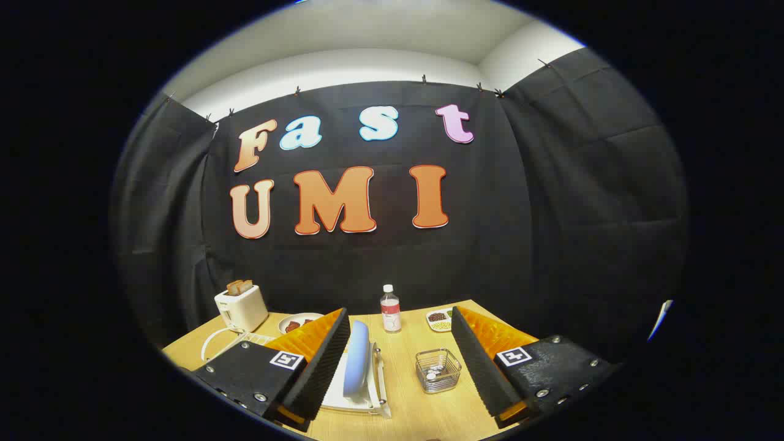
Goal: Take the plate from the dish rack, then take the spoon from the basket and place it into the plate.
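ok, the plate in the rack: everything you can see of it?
The plate is pale blue, smooth and glossy, likely ceramic or plastic. It stands on edge, nearly upright, in the white dish rack on the wooden table, seen almost edge-on. It sits between the open gripper fingers, close to the left one; contact with that finger is unclear. Wire basket sits beside it.

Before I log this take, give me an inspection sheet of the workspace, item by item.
Surface: light wooden table.
Job's things: blue plate upright in the white dish rack, next to the left finger; wire basket between the fingers, shiny contents too small to identify.
Clutter: toaster holding toast; bottle with a white cap; two small food dishes.
Gripper: gripper open, fingers wide apart, holding nothing.
Cables: white toaster cord looped on the table.
Surroundings: black cloth wall, white ceiling above.
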Tool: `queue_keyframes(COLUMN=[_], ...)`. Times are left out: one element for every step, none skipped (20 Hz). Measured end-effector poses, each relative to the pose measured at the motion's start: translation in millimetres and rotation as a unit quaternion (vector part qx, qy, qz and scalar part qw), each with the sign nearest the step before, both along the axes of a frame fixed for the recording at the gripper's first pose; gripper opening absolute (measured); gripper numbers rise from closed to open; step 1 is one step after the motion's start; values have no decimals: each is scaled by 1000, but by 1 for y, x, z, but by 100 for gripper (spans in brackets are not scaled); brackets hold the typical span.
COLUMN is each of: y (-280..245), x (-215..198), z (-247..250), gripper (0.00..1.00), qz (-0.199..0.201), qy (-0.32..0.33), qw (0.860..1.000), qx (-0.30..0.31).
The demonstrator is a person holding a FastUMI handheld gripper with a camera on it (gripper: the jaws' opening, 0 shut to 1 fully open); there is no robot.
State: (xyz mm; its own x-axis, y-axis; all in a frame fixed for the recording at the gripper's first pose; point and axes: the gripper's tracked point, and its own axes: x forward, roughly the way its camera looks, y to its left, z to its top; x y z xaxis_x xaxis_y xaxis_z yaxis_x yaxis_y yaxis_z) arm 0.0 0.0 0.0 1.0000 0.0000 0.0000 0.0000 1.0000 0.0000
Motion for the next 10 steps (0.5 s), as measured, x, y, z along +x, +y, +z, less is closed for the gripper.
queue_keyframes(y=[5,16,29,37,39,38,42,48,53,55], x=[-4,-8,-9,-8,-7,-6,-6,-6,-8,-8], z=[2,5,4,5,3,1,3,9,15,18], gripper=[98,98,98,98,98,98,99,99,99,98], qz=[-6,1,16,20,13,9,10,17,21,23], qy=[-1,1,3,5,16,28,35,32,29,29], qw=[1000,1000,999,999,1000,999,999,999,999,999], qx=[14,27,33,29,20,12,9,8,5,1])
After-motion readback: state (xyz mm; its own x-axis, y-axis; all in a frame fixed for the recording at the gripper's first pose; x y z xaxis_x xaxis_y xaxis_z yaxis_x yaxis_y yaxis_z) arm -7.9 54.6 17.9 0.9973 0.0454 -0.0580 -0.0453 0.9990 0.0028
